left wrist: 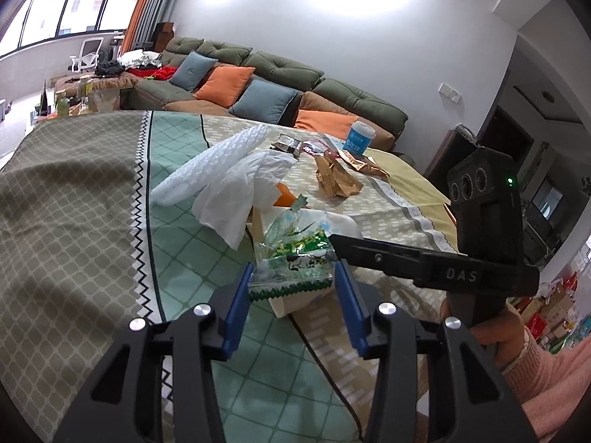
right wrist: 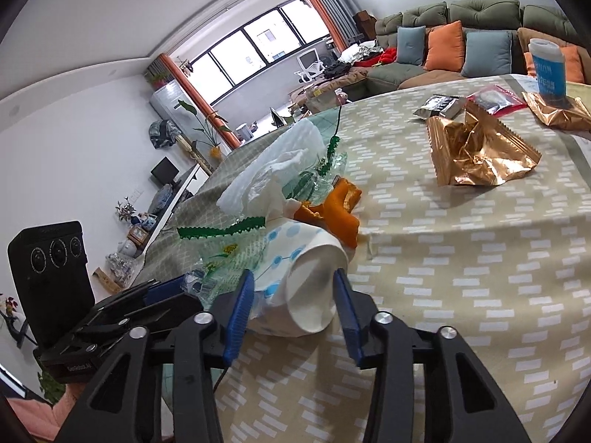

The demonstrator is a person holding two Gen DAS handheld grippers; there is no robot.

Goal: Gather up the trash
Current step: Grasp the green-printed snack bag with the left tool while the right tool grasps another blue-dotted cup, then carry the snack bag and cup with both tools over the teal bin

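**Blue pads on the wrapper and the cup**

Blue pads of my left gripper (left wrist: 293, 280) sat on either side of a clear wrapper (left wrist: 291, 258) with green print and a green zigzag edge. From the left wrist camera its crumpled lower end filled the gap and reached both pads, so I read that tool as clenched on the wrapper. My right gripper (right wrist: 293, 295) had its pads at the two sides of a white paper cup (right wrist: 314, 288) lying on its side, mouth toward the camera; both pads met the cup wall, so I read it as grasping the cup. The cup wore a pattern of pale blue dots.

Wrapper and cup lay touching on the tablecloth (left wrist: 74, 203), near the table's edge. Just behind them were orange peel (right wrist: 340, 217), a white plastic bag (left wrist: 243, 192) and a sheet of bubble wrap (left wrist: 218, 158), heaped together. Farther along the cloth, well apart from the heap, lay a crumpled gold wrapper (right wrist: 476, 155), a second gold one (right wrist: 557, 110), a dark packet (right wrist: 441, 105), a red-edged pouch (right wrist: 495, 99) and an upright blue-and-white tub (right wrist: 548, 70).

A hand (left wrist: 491, 332) in a pink sleeve (left wrist: 554, 380) held the right tool's handle, seen from the left camera. A green sofa (left wrist: 332, 88) with orange and blue cushions stood beyond the table.
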